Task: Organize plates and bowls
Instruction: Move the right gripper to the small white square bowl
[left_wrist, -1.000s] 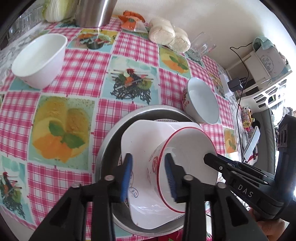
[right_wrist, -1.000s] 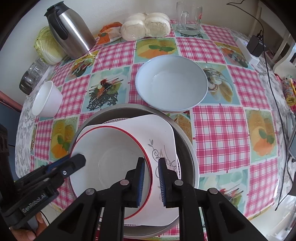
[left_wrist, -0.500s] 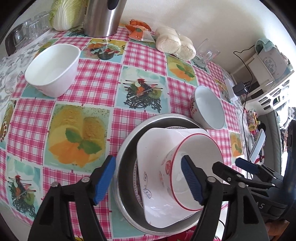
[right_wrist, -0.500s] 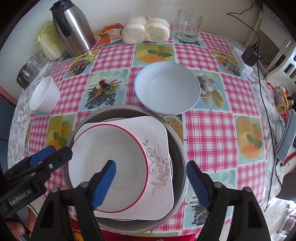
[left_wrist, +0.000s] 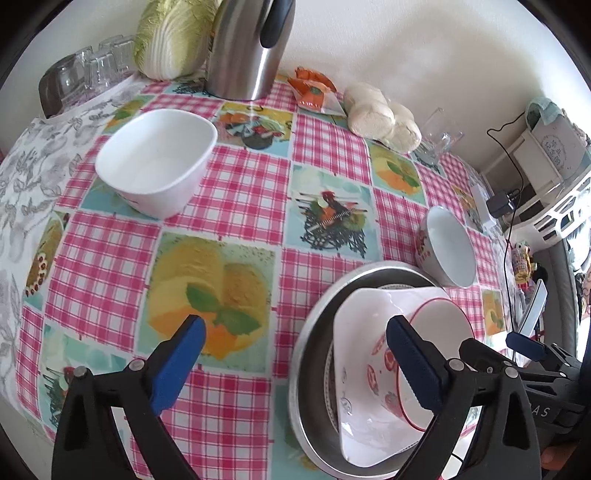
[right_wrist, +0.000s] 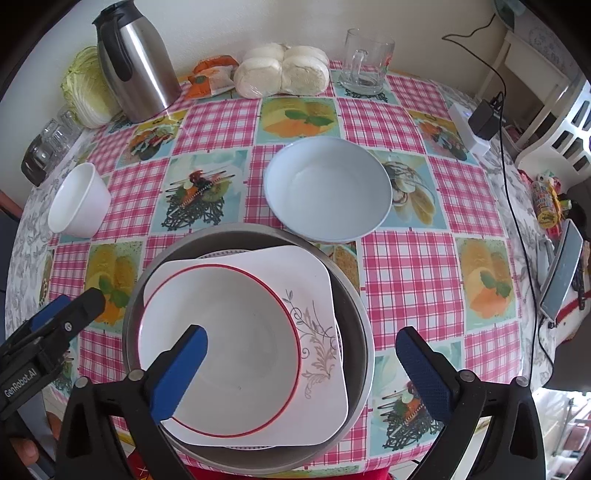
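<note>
The red-rimmed bowl (right_wrist: 218, 350) sits stacked in the pan (right_wrist: 354, 295) at the desk's near edge, both tools (left_wrist: 295, 358) (right_wrist: 301, 365) opening wide and empty, two bowls (right_wrist: 327, 192) (left_wrist: 155, 158) left.

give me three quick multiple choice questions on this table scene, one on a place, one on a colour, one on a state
1. Where does the red-rimmed bowl sit?
A. on the square plate inside the metal pan
B. bare on the tablecloth
C. inside the pale blue bowl

2. What colour are the pads on the gripper fingers?
A. red
B. blue
C. green

3. What is in the pale blue bowl?
A. soup
B. bread rolls
C. nothing

Answers:
1 A: the bowl rests on the square plate, within the pan's rim.
2 B: both views show blue pads on black fingers.
3 C: its inside shows bare.
</note>
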